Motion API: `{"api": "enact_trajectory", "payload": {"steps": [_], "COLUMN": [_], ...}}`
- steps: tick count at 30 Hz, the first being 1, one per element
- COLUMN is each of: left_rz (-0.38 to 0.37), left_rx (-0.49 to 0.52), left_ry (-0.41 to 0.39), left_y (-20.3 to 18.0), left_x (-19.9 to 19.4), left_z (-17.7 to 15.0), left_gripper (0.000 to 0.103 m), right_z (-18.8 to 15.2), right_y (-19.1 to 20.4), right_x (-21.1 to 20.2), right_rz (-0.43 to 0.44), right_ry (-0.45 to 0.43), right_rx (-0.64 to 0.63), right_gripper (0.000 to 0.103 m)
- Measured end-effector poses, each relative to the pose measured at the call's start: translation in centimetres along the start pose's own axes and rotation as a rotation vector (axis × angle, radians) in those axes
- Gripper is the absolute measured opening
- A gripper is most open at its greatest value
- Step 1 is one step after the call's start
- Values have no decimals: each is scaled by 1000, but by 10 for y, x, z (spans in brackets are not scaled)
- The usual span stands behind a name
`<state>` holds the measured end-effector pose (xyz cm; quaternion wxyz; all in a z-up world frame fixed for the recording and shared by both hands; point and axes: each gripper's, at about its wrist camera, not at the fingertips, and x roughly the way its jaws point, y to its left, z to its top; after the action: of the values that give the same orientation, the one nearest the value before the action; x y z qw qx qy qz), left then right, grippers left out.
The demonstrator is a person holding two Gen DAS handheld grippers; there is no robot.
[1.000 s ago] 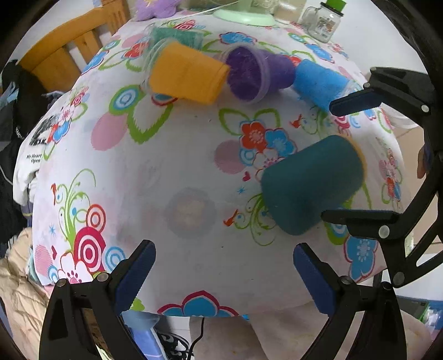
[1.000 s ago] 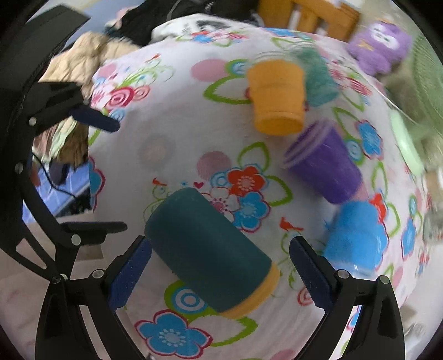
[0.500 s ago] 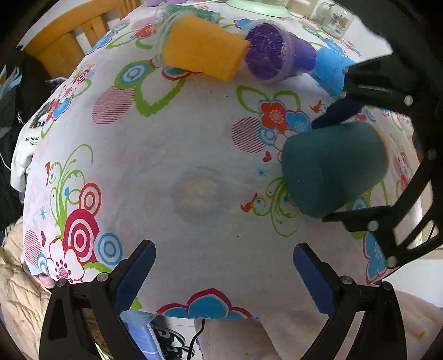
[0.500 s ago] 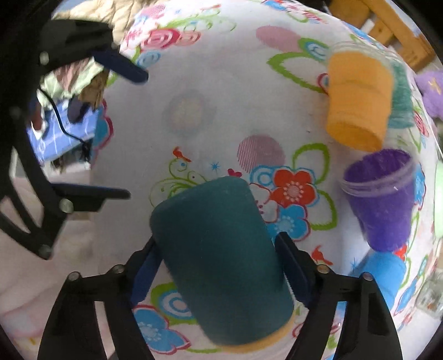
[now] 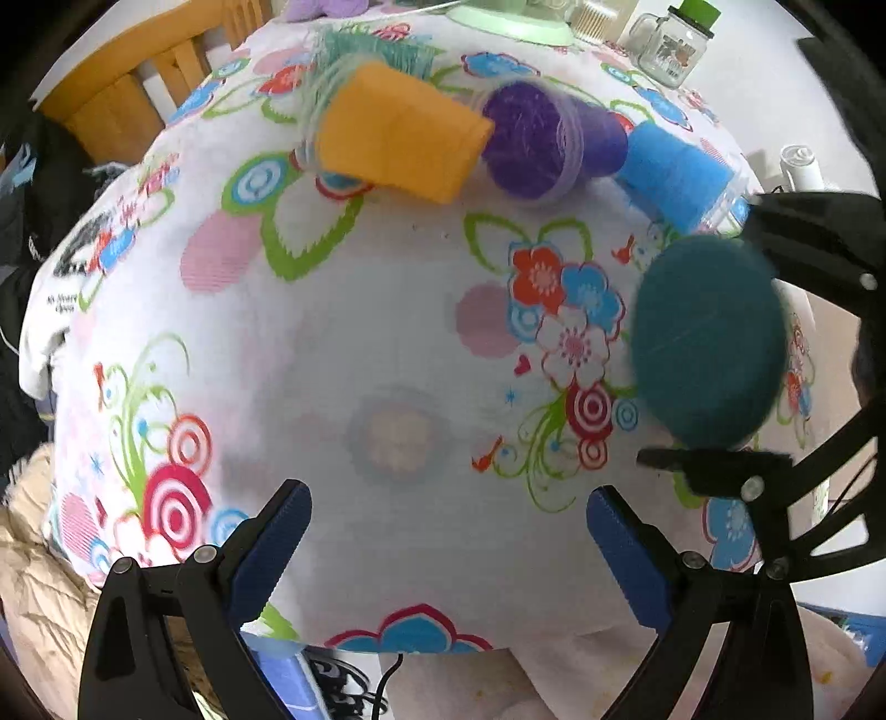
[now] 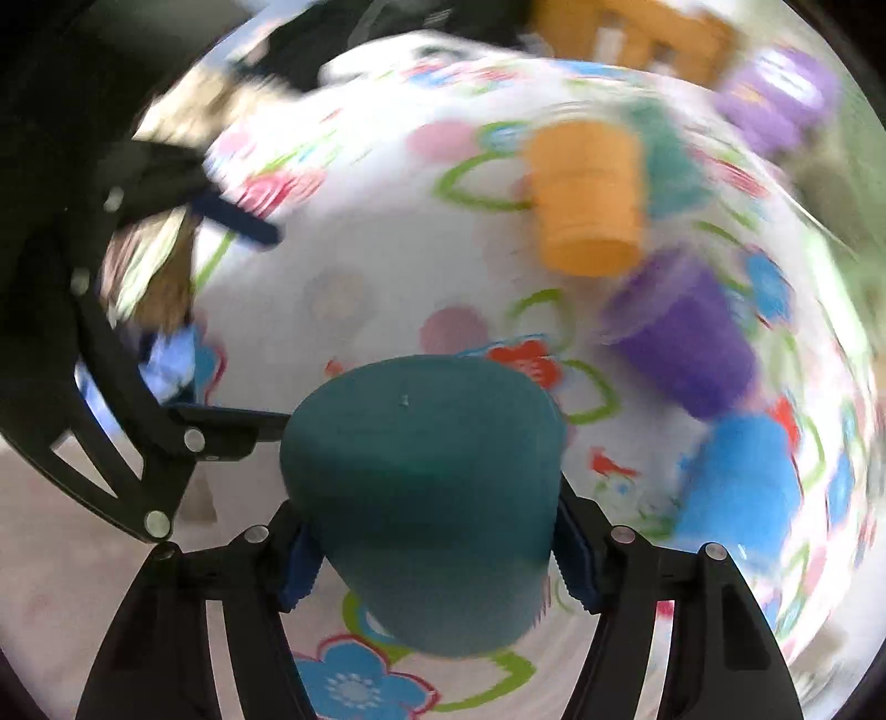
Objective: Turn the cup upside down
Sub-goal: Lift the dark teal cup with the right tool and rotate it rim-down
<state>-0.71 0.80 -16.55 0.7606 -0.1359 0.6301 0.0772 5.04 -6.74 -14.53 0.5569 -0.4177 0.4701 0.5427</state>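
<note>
Teal cup [image 6: 426, 498] clamped between right gripper [image 6: 437, 548] jaws, lower centre of frame, closed base toward camera, above floral tabletop [image 5: 343, 332]. Left gripper [image 5: 448, 531] jaws spread, holding nothing. Orange cup [image 5: 398, 130] upper centre, on its side.

An orange cup [image 5: 398, 133], a purple cup [image 5: 545, 138] and a blue cup [image 5: 678, 174] lay on their sides in a row on the floral-clothed tabletop [image 5: 332, 332]. A lidded glass jar [image 5: 673, 41] stood behind them, beside a wooden chair [image 5: 138, 88].
</note>
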Motion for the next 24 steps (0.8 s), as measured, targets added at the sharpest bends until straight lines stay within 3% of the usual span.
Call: {"api": "enact_trajectory", "payload": {"steps": [4, 10, 15, 19, 24], "left_rz": [-21, -61, -75, -134, -121], "left_rx": [0, 61, 153, 210, 276], "left_ry": [-19, -56, -98, -138, -154], "left_y": [7, 17, 11, 10, 9], "left_x": [-16, -39, -60, -81, -84], "left_z": [16, 39, 53, 57, 61], "left_gripper": [100, 100, 100, 100, 100], "right_z": [-6, -18, -7, -8, -14], "right_y": [-22, -41, -30, -22, -8], "right_x": [-26, -69, -84, -99, -108], "right_rz": [-7, -114, -208, -302, -375], "right_ry": [-107, -238, -305, -341, -416], "right_rx": [219, 498, 648, 717, 831], "right_gripper": [71, 70, 70, 70, 70]}}
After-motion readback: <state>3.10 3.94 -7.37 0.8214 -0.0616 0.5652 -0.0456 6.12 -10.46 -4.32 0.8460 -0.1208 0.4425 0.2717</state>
